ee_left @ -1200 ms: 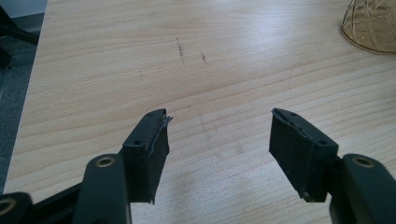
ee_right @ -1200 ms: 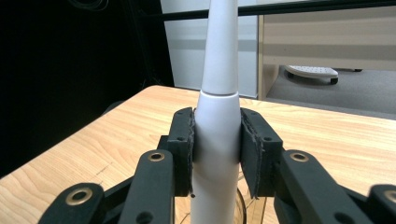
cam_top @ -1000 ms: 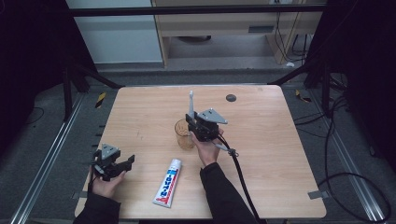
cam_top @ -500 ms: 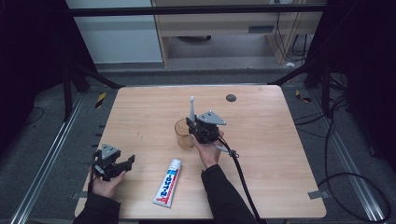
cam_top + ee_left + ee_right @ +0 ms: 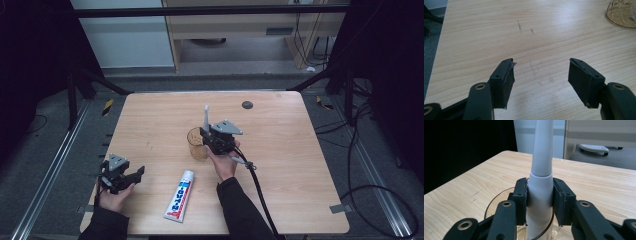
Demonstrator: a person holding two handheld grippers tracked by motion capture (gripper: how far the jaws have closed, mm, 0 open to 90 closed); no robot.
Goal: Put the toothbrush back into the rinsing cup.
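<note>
White plastic fills your right gripper (image 5: 539,195): its pads clamp the electric toothbrush (image 5: 541,182) upright, its lower end inside the amber glass cup (image 5: 196,145) at mid-table. Your left gripper (image 5: 541,75) rests near the table's (image 5: 280,150) left front corner, jaws spread wide on nothing. Between your hands lies a toothpaste tube (image 5: 180,196).
</note>
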